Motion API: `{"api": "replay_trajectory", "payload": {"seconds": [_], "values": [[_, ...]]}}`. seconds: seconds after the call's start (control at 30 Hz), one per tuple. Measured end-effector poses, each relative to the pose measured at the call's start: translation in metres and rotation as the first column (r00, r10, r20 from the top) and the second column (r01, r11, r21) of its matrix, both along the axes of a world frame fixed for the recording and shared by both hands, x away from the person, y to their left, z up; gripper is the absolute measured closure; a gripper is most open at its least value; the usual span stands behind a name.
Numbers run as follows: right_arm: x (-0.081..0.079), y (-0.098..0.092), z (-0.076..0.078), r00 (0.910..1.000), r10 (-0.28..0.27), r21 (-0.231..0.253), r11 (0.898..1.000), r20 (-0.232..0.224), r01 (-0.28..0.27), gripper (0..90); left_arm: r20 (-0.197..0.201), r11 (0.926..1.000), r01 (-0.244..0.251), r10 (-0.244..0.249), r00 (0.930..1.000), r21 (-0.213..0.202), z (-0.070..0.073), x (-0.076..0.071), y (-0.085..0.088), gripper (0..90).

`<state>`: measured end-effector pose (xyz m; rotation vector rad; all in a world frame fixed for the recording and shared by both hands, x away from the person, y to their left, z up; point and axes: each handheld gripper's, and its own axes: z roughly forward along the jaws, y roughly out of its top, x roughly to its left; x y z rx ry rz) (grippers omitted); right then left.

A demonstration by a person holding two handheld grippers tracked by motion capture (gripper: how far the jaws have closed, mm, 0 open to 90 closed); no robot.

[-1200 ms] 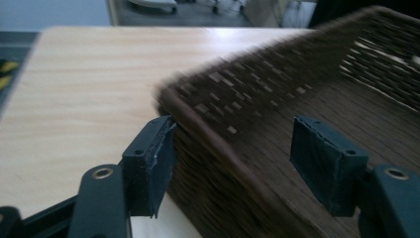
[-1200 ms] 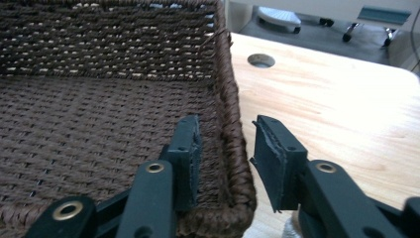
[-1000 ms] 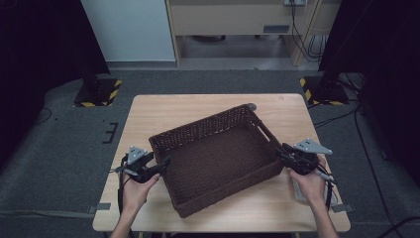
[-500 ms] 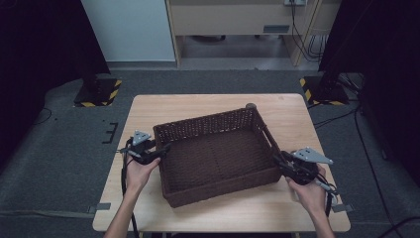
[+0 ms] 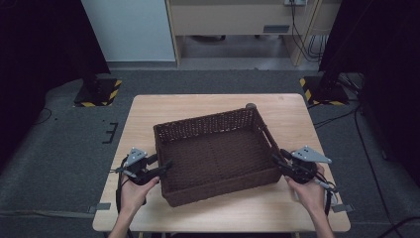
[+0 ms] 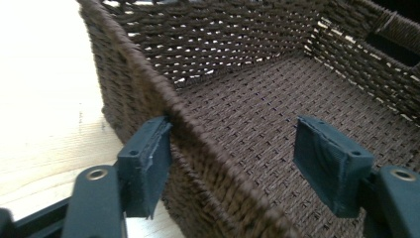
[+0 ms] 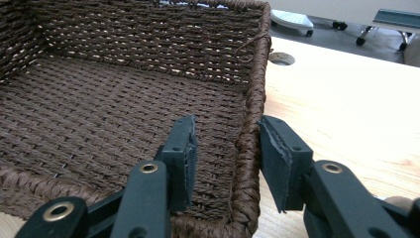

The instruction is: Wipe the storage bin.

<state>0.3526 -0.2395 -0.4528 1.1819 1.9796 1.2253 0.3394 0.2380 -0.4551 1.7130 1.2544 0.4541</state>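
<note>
The brown woven basket (image 5: 216, 151) sits empty near the middle of the wooden surface (image 5: 297, 114), turned slightly askew. The left gripper (image 5: 166, 166) straddles its left wall with jaws spread wide, one pad touching the outside and the other well clear inside. The right gripper (image 5: 277, 159) straddles the right rim, its jaws having just been opening with the rim between them, not pinching it; both look placed to steady or let go of the basket from two sides.

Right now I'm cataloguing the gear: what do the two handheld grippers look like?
The left gripper and the right gripper each have a black body, two dark jaws with brass-coloured rivets, ribbed rectangular pads, a grey three-cornered plate on top and a trailing black cable. Forearms are bare, no sleeves.
</note>
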Motion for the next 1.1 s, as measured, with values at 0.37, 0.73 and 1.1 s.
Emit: {"api": "replay_trajectory", "payload": {"seconds": [0.37, 0.73, 1.1], "values": [[-0.008, 0.004, 0.004, 0.9991, -0.004, 0.022, 1.000, -0.042, 0.005, 60.7, -0.029, 0.9938, 0.041, -0.038, 0.9988, 0.103, 0.007, 0.044, 0.004, 41.0], [-0.004, 0.000, 0.004, 0.9998, 0.022, 0.030, 0.999, -0.004, -0.022, 54.6, 0.060, 0.9978, -0.023, 0.019, 0.9980, 0.062, 0.014, 0.024, 0.018, 29.6], [-0.003, 0.005, -0.001, 0.9999, 0.011, 0.008, 1.000, 0.007, -0.011, 64.8, 0.021, 0.9979, -0.031, 0.030, 0.9993, 0.057, 0.002, -0.010, 0.000, 48.7]]}}
